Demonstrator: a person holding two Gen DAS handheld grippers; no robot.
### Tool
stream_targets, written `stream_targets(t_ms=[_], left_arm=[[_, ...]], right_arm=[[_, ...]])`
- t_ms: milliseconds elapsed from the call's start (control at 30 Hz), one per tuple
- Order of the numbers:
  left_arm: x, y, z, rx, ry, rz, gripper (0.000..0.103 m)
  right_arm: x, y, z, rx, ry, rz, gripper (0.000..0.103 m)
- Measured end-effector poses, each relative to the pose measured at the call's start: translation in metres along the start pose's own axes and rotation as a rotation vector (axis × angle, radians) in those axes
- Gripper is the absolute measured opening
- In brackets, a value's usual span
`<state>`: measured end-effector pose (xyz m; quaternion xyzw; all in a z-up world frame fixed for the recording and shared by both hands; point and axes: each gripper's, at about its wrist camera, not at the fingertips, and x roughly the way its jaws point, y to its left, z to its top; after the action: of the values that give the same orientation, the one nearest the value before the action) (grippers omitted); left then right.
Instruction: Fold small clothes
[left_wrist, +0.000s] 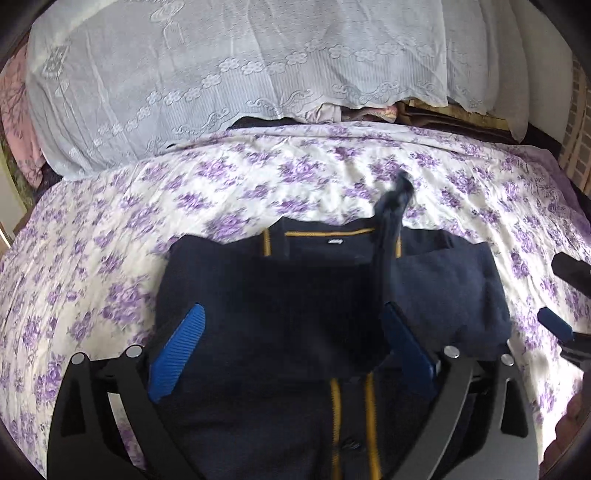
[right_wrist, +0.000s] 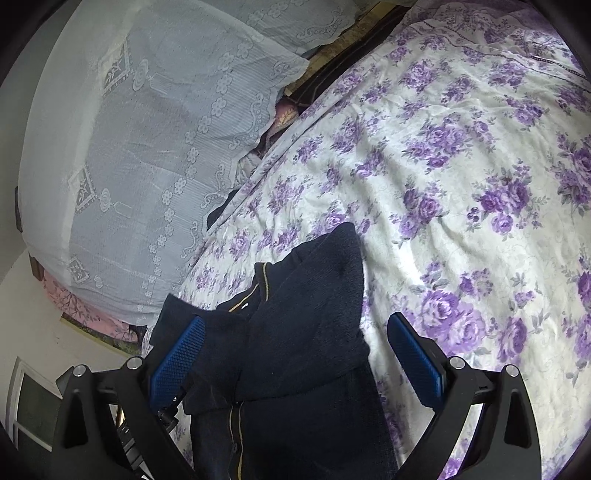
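Note:
A small navy cardigan (left_wrist: 280, 295) with mustard trim lies on the floral bed sheet (left_wrist: 110, 229), its sleeves folded in over the body. A dark blurred strip of cloth (left_wrist: 391, 221) stands up above its right side. My left gripper (left_wrist: 291, 350) is open, its blue pads straddling the middle of the cardigan, holding nothing. In the right wrist view the cardigan (right_wrist: 295, 325) lies between the open jaws of my right gripper (right_wrist: 295, 354), which hovers over its right edge. The right gripper's blue pad also shows in the left wrist view (left_wrist: 554, 325).
A pile covered by white lace cloth (left_wrist: 221, 74) runs along the far side of the bed; it also shows in the right wrist view (right_wrist: 140, 166). Pink and brown fabrics (left_wrist: 369, 110) peek out under it. Bare floral sheet (right_wrist: 461, 184) spreads to the right.

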<state>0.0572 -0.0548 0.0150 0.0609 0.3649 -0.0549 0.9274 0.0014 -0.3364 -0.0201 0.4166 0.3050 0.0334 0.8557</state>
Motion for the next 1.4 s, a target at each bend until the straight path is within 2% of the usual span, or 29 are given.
stream_targets(t_ms=[167,233,300,467,533,600,667,767,867,967,1067,1133,1200,1300,1367,1400], left_arm=[[0.001,0.014,-0.025,0.059,0.014,-0.027,0.096],[0.001,0.022,-0.03,0.052,-0.001,0.025,0.096],[0.005,0.039,-0.027,0.0,0.008,0.082,0.096],[0.014,0.098,-0.013,-0.21,0.034,0.079,0.096],[0.02,0.113,-0.009,-0.245,0.032,0.105,0.096],[0.03,0.123,-0.01,-0.267,0.038,0.123,0.096],[0.04,0.134,-0.017,-0.301,0.046,0.132,0.096],[0.056,0.148,-0.024,-0.359,0.098,0.106,0.096],[0.062,0.158,-0.025,-0.414,0.112,0.074,0.096],[0.068,0.154,-0.024,-0.376,0.137,0.098,0.096],[0.072,0.149,-0.024,-0.333,0.154,0.13,0.097],[0.074,0.146,-0.023,-0.309,0.159,0.156,0.099],[0.074,0.147,-0.023,-0.305,0.161,0.16,0.099],[0.07,0.15,-0.021,-0.315,0.146,0.147,0.098],[0.07,0.151,-0.02,-0.321,0.141,0.138,0.099],[0.072,0.149,-0.02,-0.312,0.152,0.14,0.099]], right_arm=[[0.011,0.004,-0.005,-0.016,0.051,0.019,0.099],[0.016,0.004,-0.007,-0.022,0.068,0.025,0.099],[0.02,0.005,-0.009,-0.03,0.087,0.03,0.099],[0.027,0.005,-0.013,-0.023,0.117,0.055,0.098],[0.026,0.006,-0.013,-0.035,0.109,0.059,0.091],[0.025,0.009,-0.011,-0.048,0.103,0.082,0.074],[0.028,0.011,-0.01,-0.054,0.111,0.116,0.064],[0.029,0.02,-0.008,-0.093,0.104,0.124,0.064],[0.042,0.022,-0.01,-0.107,0.138,0.062,0.064],[0.06,0.019,-0.016,-0.132,0.207,-0.045,0.063],[0.076,0.026,-0.02,-0.173,0.229,-0.097,0.064],[0.086,0.039,-0.02,-0.233,0.227,-0.148,0.056],[0.093,0.049,-0.017,-0.287,0.202,-0.194,0.02],[0.076,0.057,-0.002,-0.271,0.124,-0.114,0.017],[0.063,0.06,0.004,-0.318,0.057,-0.141,0.017],[0.064,0.058,0.005,-0.339,0.061,-0.173,0.019]])
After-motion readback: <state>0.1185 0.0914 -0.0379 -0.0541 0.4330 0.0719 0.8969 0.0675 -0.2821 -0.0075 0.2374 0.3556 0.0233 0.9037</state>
